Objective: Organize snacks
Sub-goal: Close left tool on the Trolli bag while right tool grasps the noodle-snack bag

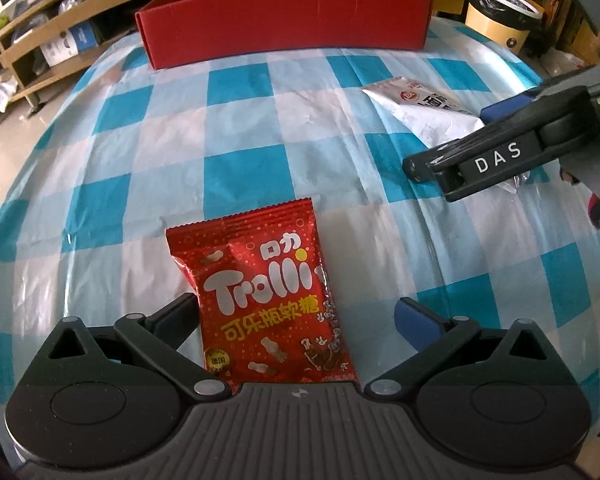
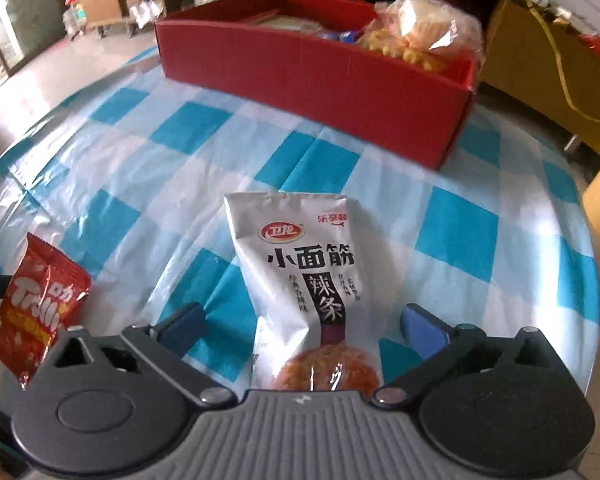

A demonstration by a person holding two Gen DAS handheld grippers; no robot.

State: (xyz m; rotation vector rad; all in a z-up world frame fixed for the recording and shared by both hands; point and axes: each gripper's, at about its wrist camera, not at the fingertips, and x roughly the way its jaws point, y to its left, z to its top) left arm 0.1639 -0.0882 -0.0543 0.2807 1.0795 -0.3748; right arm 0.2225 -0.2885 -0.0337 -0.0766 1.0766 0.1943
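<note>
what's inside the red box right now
In the red box, a clear bag of pale round pastries and yellow snacks show above the wall. The wall hides whatever lies lower.

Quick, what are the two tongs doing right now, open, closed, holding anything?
Left tongs: open, straddling the red Trolli gummy packet, not gripping.
Right tongs: open wide around the silver spicy-strip packet, pads clear.
</note>
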